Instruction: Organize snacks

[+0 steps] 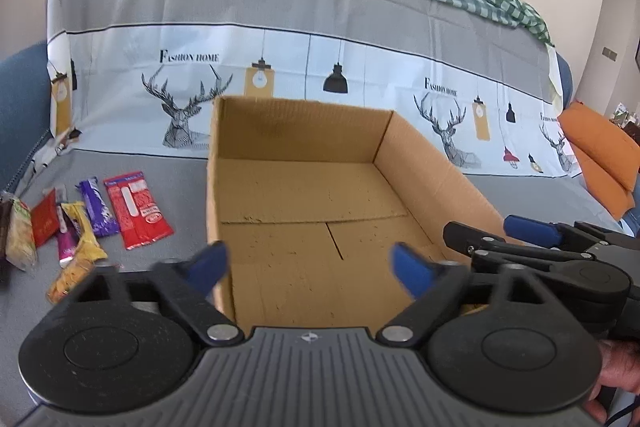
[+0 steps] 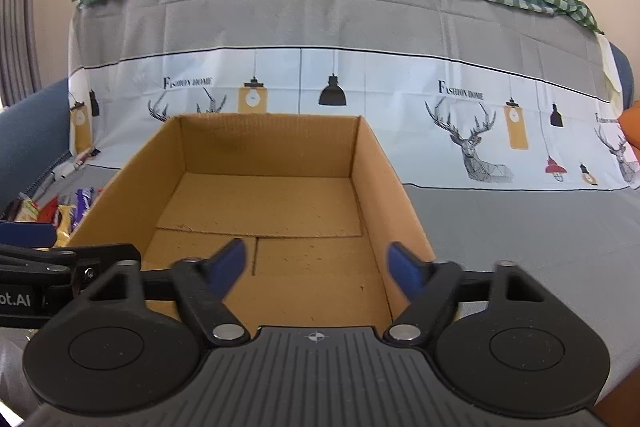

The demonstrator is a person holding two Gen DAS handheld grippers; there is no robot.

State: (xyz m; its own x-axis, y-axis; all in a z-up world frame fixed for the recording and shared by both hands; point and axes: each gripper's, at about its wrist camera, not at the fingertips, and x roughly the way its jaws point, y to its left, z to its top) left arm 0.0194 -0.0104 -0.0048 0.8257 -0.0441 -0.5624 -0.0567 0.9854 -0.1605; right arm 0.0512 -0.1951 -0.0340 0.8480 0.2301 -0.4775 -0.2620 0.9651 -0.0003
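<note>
Snacks (image 1: pixel 92 223) in bright wrappers are lying in a loose pile on the grey cover (image 1: pixel 520 195) of the sofa, just to the left of an open cardboard box (image 1: pixel 296 131); among them a red packet (image 1: pixel 138 211), a purple one (image 1: pixel 98 207) and a yellow one (image 1: pixel 84 231) are showing clearly. Nothing is sitting inside the box, only its bare folded bottom flaps. The left hand-held gripper (image 1: pixel 312 267) is hovering over the near left corner of the box, its blue fingers spread apart and gripping nothing. The right hand-held gripper (image 2: pixel 316 267) is hanging over the near right part of the box, likewise spread with nothing between its fingers. An orange cushion (image 1: pixel 600 155) is resting at the far right.
</note>
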